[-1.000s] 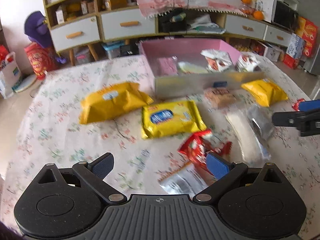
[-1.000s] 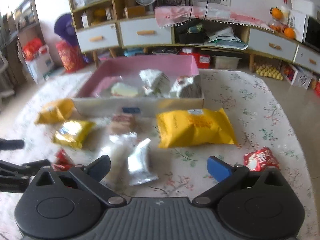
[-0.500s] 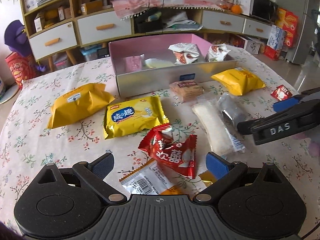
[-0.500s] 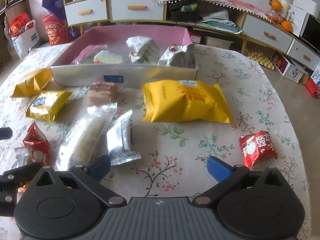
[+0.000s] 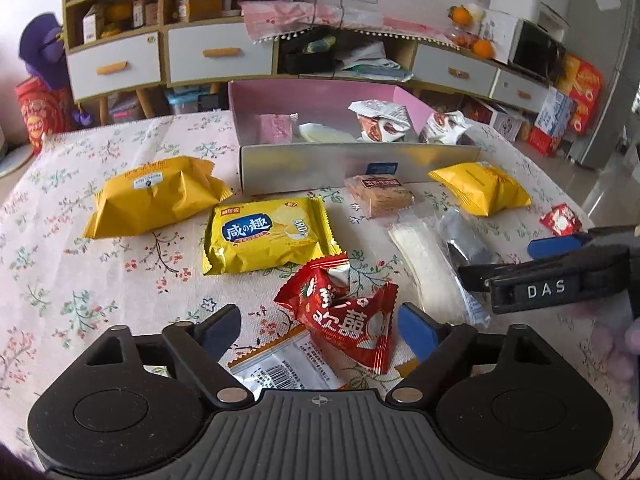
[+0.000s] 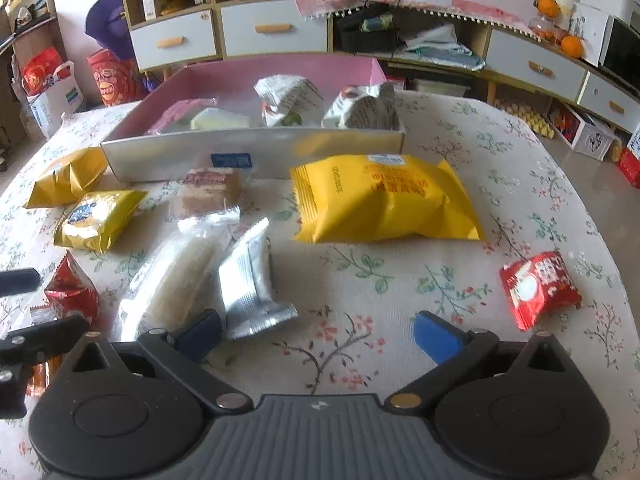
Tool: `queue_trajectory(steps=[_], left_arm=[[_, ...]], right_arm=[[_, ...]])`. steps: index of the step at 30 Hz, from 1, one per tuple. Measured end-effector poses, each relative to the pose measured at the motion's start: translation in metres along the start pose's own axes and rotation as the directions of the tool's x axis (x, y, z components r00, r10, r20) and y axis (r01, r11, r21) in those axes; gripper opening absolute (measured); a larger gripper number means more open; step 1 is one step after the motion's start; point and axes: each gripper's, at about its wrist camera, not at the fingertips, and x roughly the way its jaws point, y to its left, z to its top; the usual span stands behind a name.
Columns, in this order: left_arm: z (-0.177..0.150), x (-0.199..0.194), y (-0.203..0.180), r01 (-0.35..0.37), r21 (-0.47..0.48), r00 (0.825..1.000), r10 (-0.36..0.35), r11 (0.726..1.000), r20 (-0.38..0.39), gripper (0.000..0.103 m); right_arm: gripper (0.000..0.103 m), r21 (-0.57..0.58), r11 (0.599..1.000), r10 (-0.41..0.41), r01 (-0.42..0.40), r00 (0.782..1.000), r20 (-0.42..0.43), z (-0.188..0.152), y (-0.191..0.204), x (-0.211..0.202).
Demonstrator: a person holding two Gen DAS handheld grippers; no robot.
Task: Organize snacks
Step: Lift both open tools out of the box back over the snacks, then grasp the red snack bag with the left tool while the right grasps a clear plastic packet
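Note:
A pink-lined box (image 5: 360, 166) (image 6: 256, 150) at the table's far side holds several snack packs. Loose snacks lie in front of it: yellow bags (image 5: 154, 198) (image 6: 384, 200), a yellow biscuit pack (image 5: 268, 234), a red packet (image 5: 344, 316), a clear rice-cracker pack (image 6: 180, 276), a silver pack (image 6: 250, 280), and a small red packet (image 6: 538, 286). My left gripper (image 5: 318, 330) is open, its jaws on either side of the red packet. My right gripper (image 6: 318, 334) is open and empty, low over the cloth just right of the silver pack. It also shows in the left wrist view (image 5: 552, 268).
A floral cloth (image 6: 400, 300) covers the table. A brown cookie pack (image 5: 380, 194) lies against the box front. A barcode-labelled packet (image 5: 276, 368) lies under my left gripper. Cabinets (image 5: 220, 54) and floor clutter stand beyond the table.
Both grippers have moved lower and closer to the table. The red packet now lies between my left gripper's jaws. The right gripper has come down beside the silver pack.

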Motion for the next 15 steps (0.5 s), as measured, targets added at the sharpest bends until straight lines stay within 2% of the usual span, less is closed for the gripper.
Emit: queue_trajectory(steps=[6,8,15], left_arm=[[0.001,0.008,0.002,0.019,-0.045,1.000,-0.020,0.999,-0.017,0.063],[0.002,0.008,0.002,0.022,-0.047,1.000,-0.022,0.999,-0.017,0.052],[0.003,0.008,0.007,0.029,-0.092,0.999,-0.031,0.995,-0.017,0.043]], right_arm=[[0.085,-0.014,1.000,-0.004,0.005,1.000,0.019,0.006,0.005,0.005],[0.081,-0.015,1.000,0.007,-0.007,1.000,0.023,0.008,0.007,0.005],[0.060,-0.032,0.999,0.029,-0.028,0.999,0.042,0.010,0.012,0.001]])
